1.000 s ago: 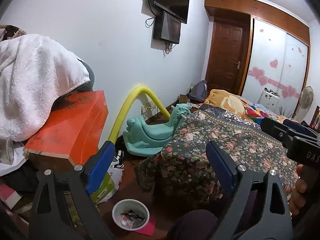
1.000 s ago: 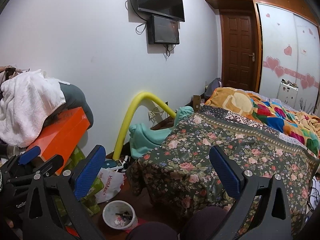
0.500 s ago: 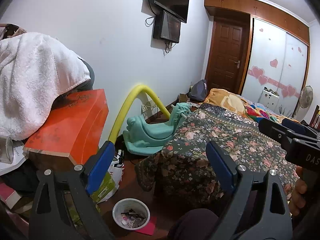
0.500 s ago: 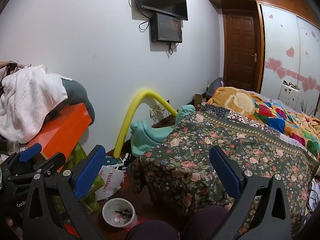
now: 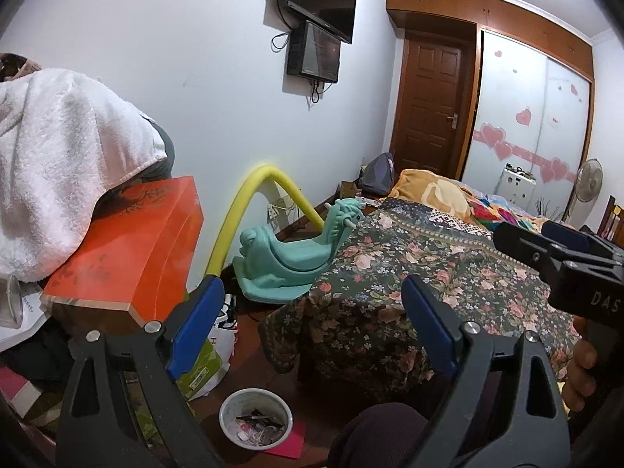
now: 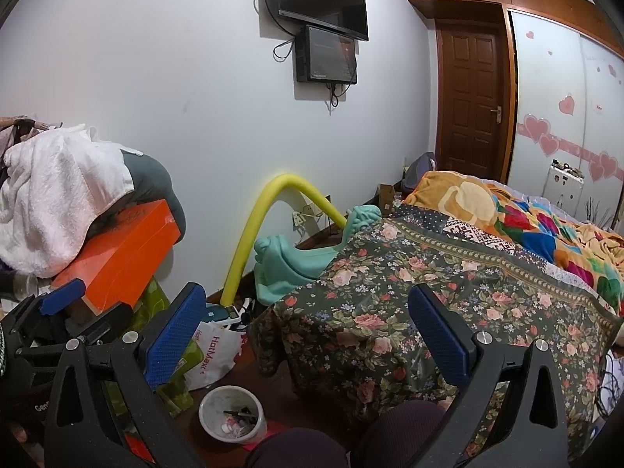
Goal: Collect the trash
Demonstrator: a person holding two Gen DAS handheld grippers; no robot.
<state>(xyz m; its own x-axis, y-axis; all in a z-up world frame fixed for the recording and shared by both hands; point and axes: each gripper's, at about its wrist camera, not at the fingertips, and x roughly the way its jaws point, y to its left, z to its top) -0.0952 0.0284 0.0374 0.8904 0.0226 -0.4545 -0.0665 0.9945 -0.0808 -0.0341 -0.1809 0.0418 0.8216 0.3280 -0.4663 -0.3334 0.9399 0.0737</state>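
Note:
A small white bin (image 5: 255,417) holding scraps stands on the dark floor beside the bed; the right wrist view shows the bin (image 6: 230,413) too. A pink paper (image 5: 290,438) lies under its edge. A white printed plastic bag (image 6: 214,351) slumps just left of it. My left gripper (image 5: 312,304) hangs open above the bin with nothing between its blue pads. My right gripper (image 6: 308,308) is open and empty as well, held over the bed corner. The right gripper (image 5: 546,249) also shows at the right edge of the left wrist view, with fingers of a hand below it.
A bed with a floral cover (image 5: 429,273) fills the right. A teal rocking toy (image 5: 288,253) and a bent yellow foam tube (image 5: 241,210) stand by the wall. Left, an orange box (image 5: 128,245) under a white towel (image 5: 58,163) tops a pile. A knee (image 5: 378,429) is at the bottom.

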